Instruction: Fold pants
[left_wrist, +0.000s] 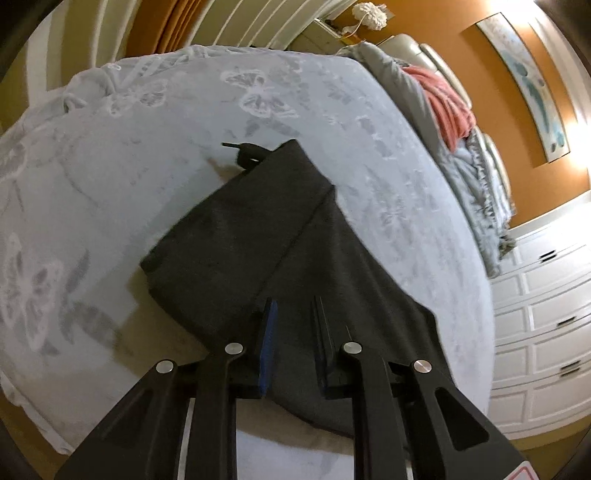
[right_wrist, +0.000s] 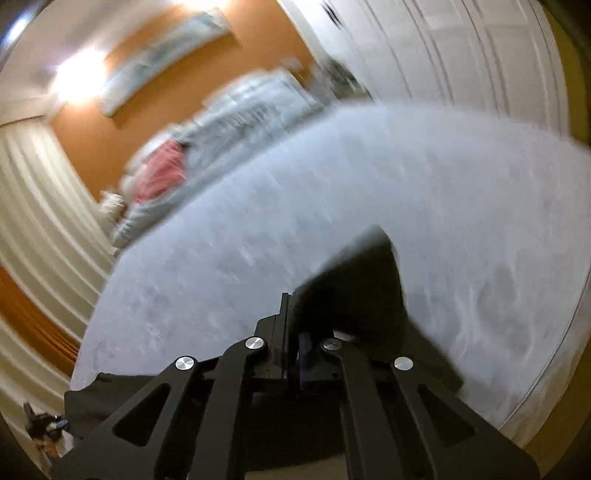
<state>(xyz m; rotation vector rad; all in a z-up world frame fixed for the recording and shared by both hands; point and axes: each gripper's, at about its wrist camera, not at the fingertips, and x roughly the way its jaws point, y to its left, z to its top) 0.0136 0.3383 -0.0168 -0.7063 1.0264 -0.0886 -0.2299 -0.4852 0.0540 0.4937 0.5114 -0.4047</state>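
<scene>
Bed (left_wrist: 110, 206): pale grey cover with a butterfly pattern, filling most of both views.
Bedding (left_wrist: 436, 122): grey heap with a pink throw on it, along the bed's far edge by the orange wall.
Drawers (left_wrist: 546, 321): white, beside the bed in the left wrist view.
Pants (left_wrist: 280, 236): dark grey, lying on the bed near its front edge, folded into a tapering shape with a seam running along it; a dark cord sticks out at the end farthest from the front edge.
Left tongs (left_wrist: 293, 314): over the pants' near end, fingers slightly apart, cloth showing in the gap; no grip on it visible.
Right tongs (right_wrist: 295, 332): pressed together on a fold of the pants, which stands up off the bed; this view is blurred.
</scene>
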